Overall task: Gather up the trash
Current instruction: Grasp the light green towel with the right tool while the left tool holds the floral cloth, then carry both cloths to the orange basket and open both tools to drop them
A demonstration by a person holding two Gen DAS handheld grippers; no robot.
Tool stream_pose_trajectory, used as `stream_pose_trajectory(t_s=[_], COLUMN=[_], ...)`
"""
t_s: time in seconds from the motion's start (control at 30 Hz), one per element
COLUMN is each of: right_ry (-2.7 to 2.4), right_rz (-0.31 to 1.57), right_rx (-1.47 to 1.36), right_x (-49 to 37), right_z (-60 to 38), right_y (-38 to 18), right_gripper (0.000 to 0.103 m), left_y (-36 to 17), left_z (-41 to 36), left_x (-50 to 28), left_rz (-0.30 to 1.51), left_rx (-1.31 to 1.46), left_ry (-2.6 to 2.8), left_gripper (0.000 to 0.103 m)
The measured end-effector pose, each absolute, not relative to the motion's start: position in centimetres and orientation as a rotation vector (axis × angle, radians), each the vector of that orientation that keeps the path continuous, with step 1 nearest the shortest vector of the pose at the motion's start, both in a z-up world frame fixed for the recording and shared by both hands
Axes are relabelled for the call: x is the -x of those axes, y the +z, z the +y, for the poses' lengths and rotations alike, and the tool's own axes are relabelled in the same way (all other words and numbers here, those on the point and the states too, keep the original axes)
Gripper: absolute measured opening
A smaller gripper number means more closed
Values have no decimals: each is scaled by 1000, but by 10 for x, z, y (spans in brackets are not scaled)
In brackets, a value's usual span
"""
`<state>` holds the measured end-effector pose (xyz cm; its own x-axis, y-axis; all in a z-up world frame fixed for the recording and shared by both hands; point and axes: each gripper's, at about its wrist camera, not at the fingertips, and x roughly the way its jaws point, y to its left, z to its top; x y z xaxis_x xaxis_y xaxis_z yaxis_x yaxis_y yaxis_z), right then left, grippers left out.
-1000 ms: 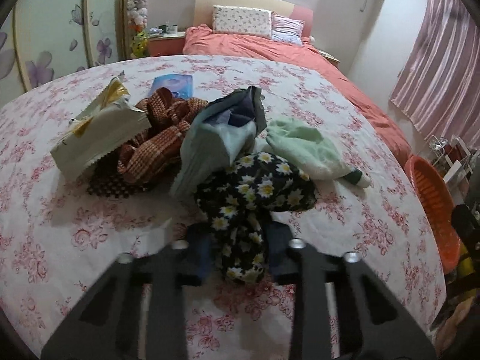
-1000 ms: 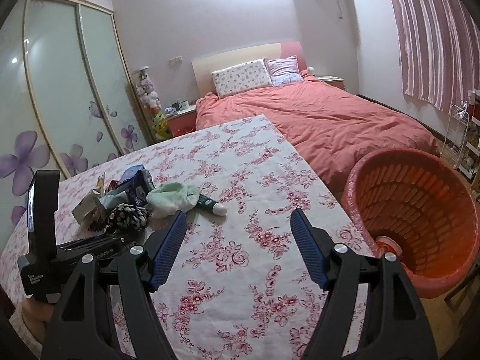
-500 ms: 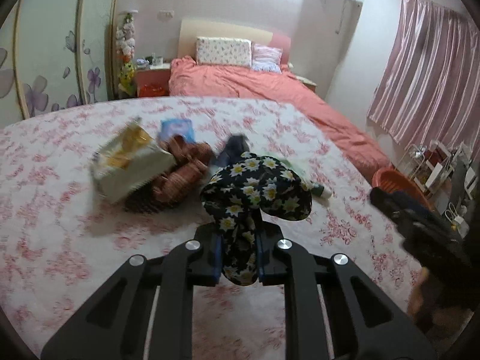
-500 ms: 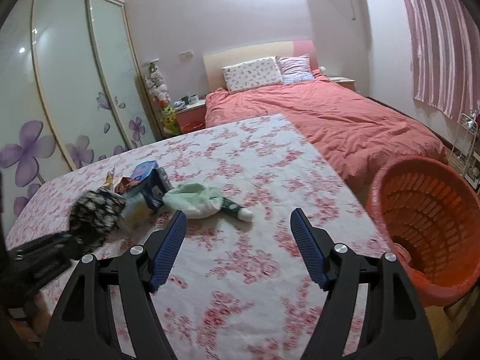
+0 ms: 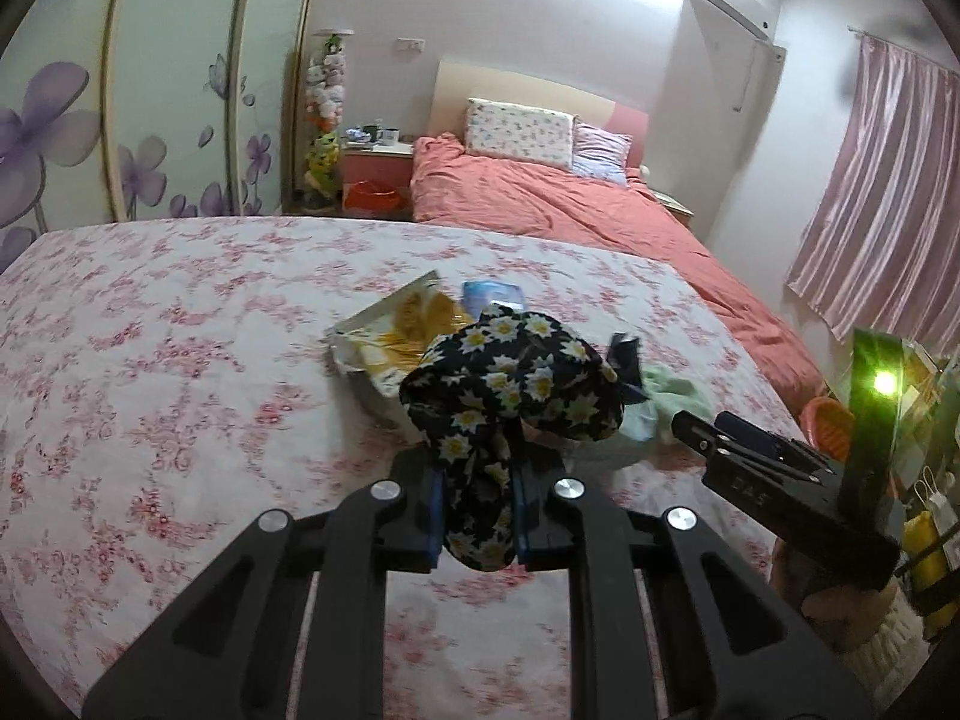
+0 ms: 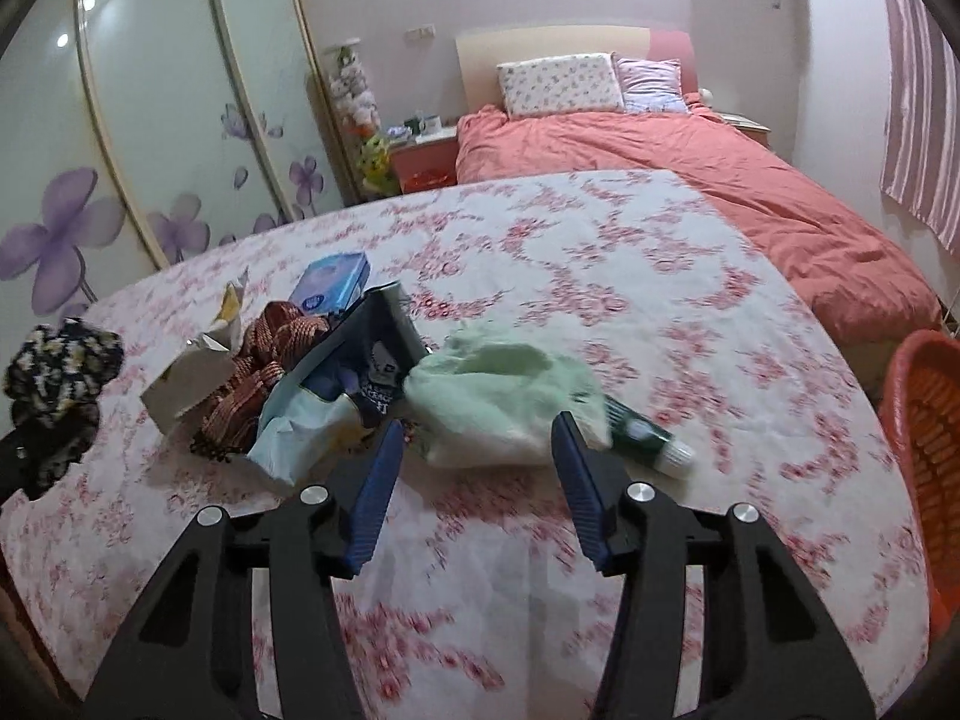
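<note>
Black daisy-print cloth [image 5: 510,384] is pinched tight in your left gripper [image 5: 478,507], its loose end bunched above the pads and lifted clear of the floral tablecloth [image 5: 180,396]. Your right gripper [image 6: 474,480] has its blue pads half apart and closing with nothing between them, pointed at the pale green cloth [image 6: 504,402] lying on the table with a green tube [image 6: 645,435] at its right edge. Just beyond sit a torn dark packet [image 6: 366,360], a red checked cloth [image 6: 270,360], a white-and-yellow bag [image 5: 396,336] and a blue box [image 6: 333,282], with the orange basket [image 6: 918,450] off the table's right side.
</note>
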<state>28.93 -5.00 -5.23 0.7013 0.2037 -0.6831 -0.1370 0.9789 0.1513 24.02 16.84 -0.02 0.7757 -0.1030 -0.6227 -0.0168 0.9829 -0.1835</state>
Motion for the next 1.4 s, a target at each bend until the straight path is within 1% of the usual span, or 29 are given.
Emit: stream_pose_trajectory(t_s=[0.13, 0.17, 0.2, 0.27, 0.3, 0.37, 0.5, 0.83, 1.1, 1.4], right_ry=[181, 175, 172, 165, 163, 161, 178, 157, 91, -26], right_rz=[814, 838, 858, 876, 880, 873, 832, 666, 575, 492], right_rx=[-78, -73, -74, -87, -81, -84, -99, -154, -182, -186], right_x=[-300, -304, -306, -309, -309, -307, -292, -242, -215, -186], right_z=[-43, -41, -42, -44, -46, -49, -59, -105, -146, -188], right_y=[-57, -59, -61, -64, -64, -63, -55, -5, 16, 27], right_gripper=[52, 50, 46, 32, 26, 13, 11, 11, 11, 11], left_y=[-4, -5, -5, -7, -8, -8, -7, 3, 11, 20], left_z=[176, 176, 177, 177, 177, 177, 174, 145, 105, 49], left_x=[-244, -243, -244, -245, -245, -246, -245, -235, -229, -228], left_rz=[694, 695, 697, 699, 699, 701, 697, 680, 680, 672], left_rx=[192, 194, 196, 198, 198, 201, 199, 181, 163, 148], left_ry=[-39, -39, -39, -41, -41, -43, -52, -102, -182, -306], left_gripper=[17, 17, 17, 17, 17, 17, 17, 17, 17, 17])
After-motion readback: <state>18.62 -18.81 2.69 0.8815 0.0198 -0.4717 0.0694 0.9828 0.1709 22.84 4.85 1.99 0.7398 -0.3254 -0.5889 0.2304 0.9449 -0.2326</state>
